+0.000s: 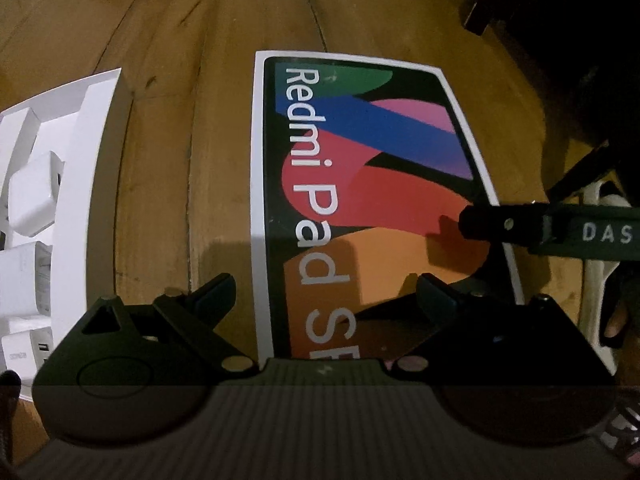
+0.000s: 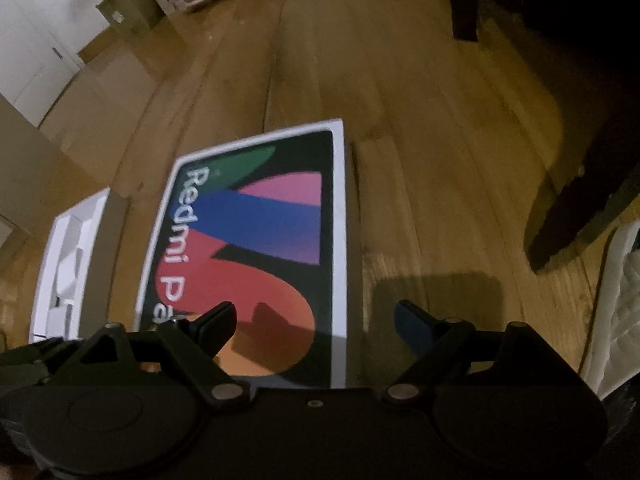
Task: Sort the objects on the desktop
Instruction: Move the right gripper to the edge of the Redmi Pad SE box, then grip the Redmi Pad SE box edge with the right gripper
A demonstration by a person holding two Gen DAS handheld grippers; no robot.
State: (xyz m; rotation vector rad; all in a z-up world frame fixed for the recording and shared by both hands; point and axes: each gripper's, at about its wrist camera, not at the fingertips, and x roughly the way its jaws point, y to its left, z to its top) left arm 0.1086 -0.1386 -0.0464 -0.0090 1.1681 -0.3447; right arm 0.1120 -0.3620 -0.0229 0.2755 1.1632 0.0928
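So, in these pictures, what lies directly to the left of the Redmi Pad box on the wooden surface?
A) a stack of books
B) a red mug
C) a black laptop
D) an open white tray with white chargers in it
D: the open white tray holding white chargers lies left of the Redmi Pad box, apart from it.

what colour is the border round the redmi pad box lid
White, around a black panel with coloured shapes on the Redmi Pad box lid; clearest in the left wrist view.

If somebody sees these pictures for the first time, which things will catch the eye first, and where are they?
First, the colourful Redmi Pad box lid lying flat on the wooden floor, in the centre. To its left stands an open white tray with white chargers inside. Both grippers, left gripper and right gripper, hover open over the lid's near end.
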